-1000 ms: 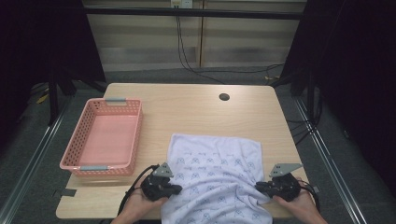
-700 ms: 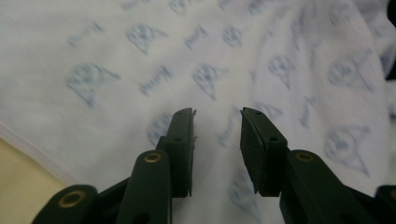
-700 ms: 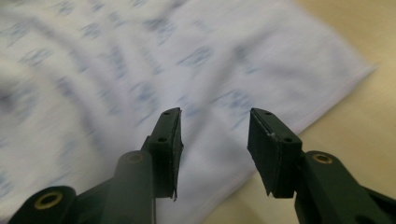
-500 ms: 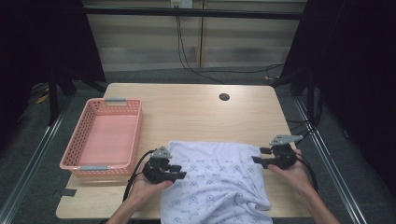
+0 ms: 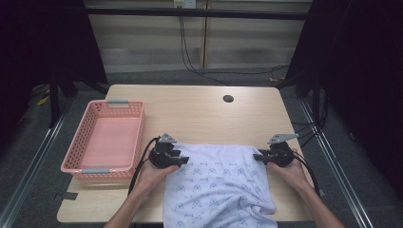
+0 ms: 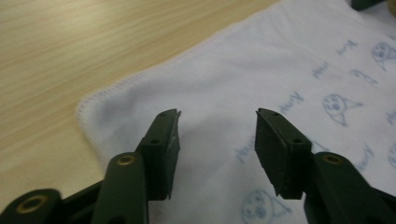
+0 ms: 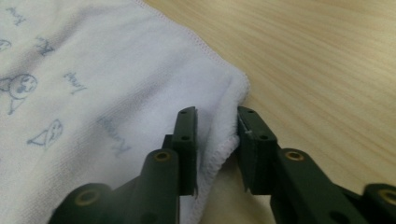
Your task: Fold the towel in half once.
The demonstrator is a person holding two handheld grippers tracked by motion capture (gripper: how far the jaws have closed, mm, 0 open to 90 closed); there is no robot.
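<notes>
Lying low in the middle of the high view, a white cloth (image 5: 218, 183) with small blue drawings, spread on the table (image 5: 199, 114); near end cut off by the bottom edge, and bunched up at the lower right, so hard to tell how that part lies. At the cloth's upper left corner, the left gripper (image 5: 177, 158), held by a hand (image 5: 154, 173). Seen close in the left gripper view, jaws spread apart over the cloth (image 6: 261, 93), just been opening, nothing pinched, the cloth corner just beyond the tips. At the cloth's upper right corner, the right gripper (image 5: 259, 157), with the other hand (image 5: 292, 172) behind it. In the right gripper view, jaws just been closing, a fold of the cloth edge (image 7: 223, 135) between them; pads near the fold, but too blurry to tell whether pressing on it. At the left of the high view, a pink basket (image 5: 83, 142) well apart from the cloth. Arms cut off at the bottom edge.
</notes>
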